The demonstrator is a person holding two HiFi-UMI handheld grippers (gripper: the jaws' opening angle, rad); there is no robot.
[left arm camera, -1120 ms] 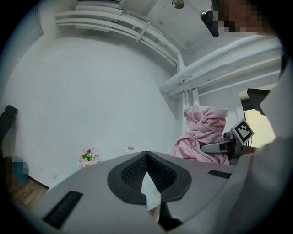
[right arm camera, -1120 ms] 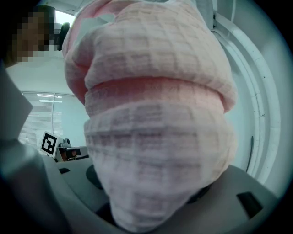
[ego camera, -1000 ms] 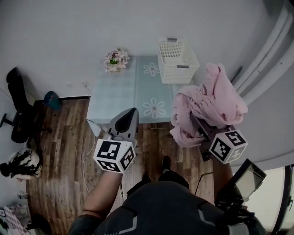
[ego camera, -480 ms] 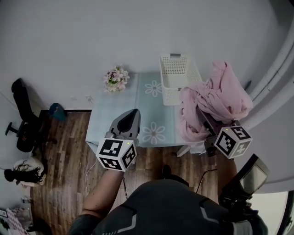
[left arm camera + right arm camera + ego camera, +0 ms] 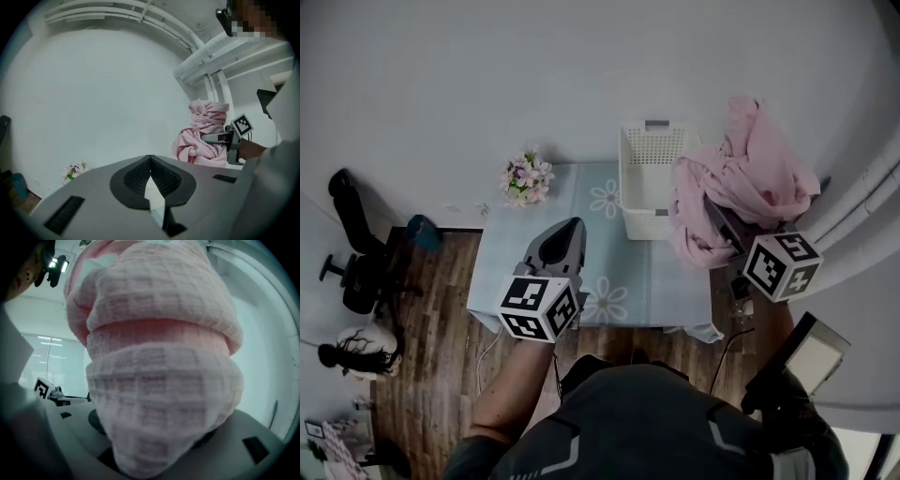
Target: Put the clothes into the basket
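One pink bundle of clothes [image 5: 750,183] hangs clamped in my right tool [image 5: 717,223], held high just beside the white basket [image 5: 642,178] so it can drop in, I judge, while my left tool [image 5: 570,225], jaws together and empty, hovers clear above the desk [image 5: 534,267].

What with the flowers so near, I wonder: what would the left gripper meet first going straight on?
Probably the wall: the left gripper points between the flowers and the clothes, touching neither, though depth is unclear.
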